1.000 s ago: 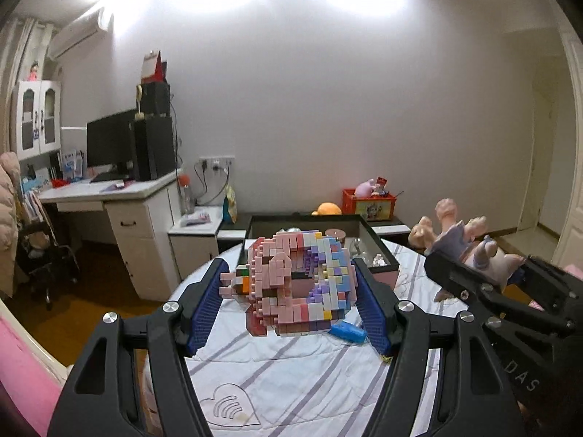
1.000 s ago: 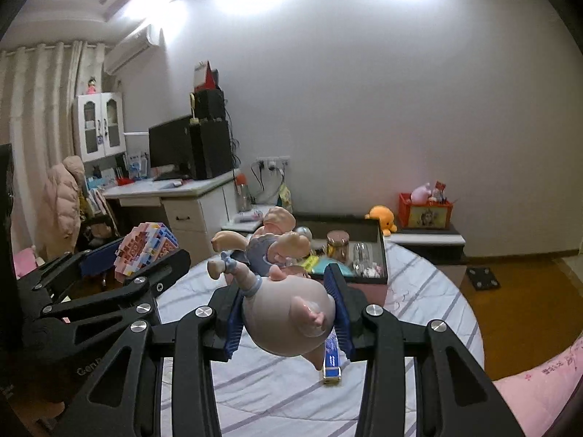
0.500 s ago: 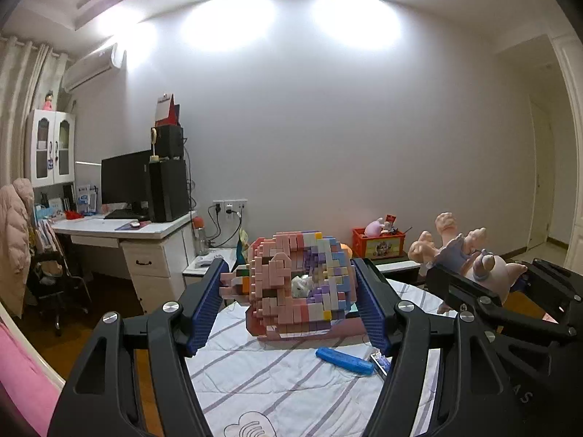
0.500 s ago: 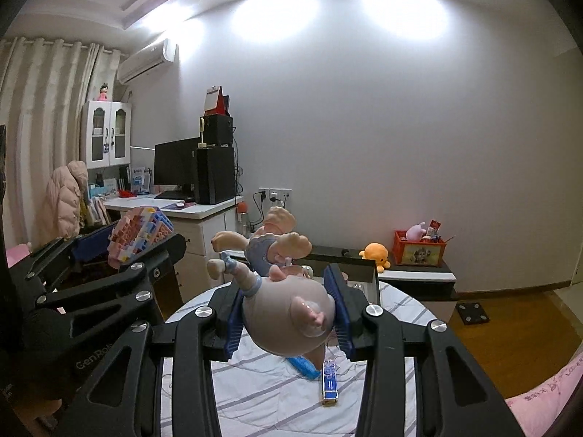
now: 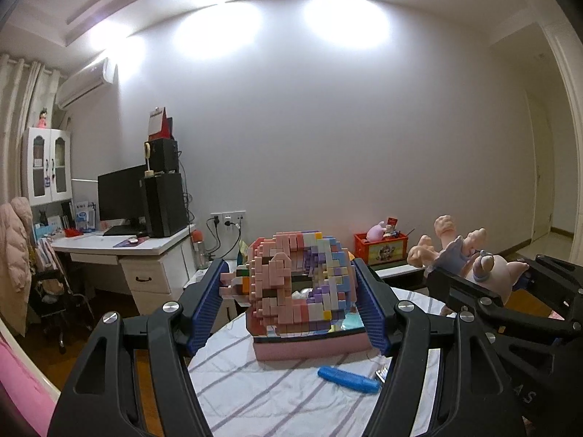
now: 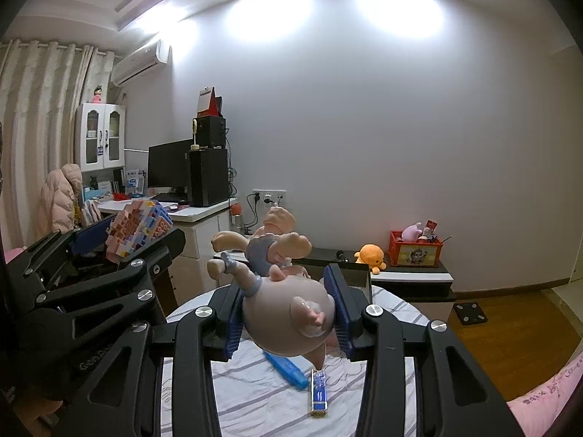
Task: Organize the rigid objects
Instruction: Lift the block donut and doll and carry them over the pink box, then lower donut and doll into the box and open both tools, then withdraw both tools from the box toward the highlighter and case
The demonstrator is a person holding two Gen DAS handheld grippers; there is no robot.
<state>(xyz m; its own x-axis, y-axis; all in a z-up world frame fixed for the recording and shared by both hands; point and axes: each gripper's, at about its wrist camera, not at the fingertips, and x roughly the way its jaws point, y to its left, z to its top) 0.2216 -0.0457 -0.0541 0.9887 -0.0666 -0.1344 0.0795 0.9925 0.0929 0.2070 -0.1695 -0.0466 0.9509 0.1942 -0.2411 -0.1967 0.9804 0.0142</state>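
The left gripper (image 5: 288, 293) clasps a pastel brick model (image 5: 298, 284), held up over the striped table (image 5: 255, 393). At its three o'clock the right gripper (image 6: 288, 309) squeezes a pink pig doll (image 6: 288, 313), also lifted clear. On the cloth below lie a blue tube (image 5: 348, 378) and, beside it, a small blue packet (image 6: 319, 393), in front of a pink box (image 5: 309, 346).

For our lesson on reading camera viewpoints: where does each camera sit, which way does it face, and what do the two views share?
Left wrist: sits on the left tool, facing level across the striped table toward the wall; its fingers clamp the pastel brick model.
Right wrist: sits on the right tool, facing the same wall; its fingers clamp the pig figurine.
Shared: each shows the other tool beside it, plus the blue pen and the red toy box.
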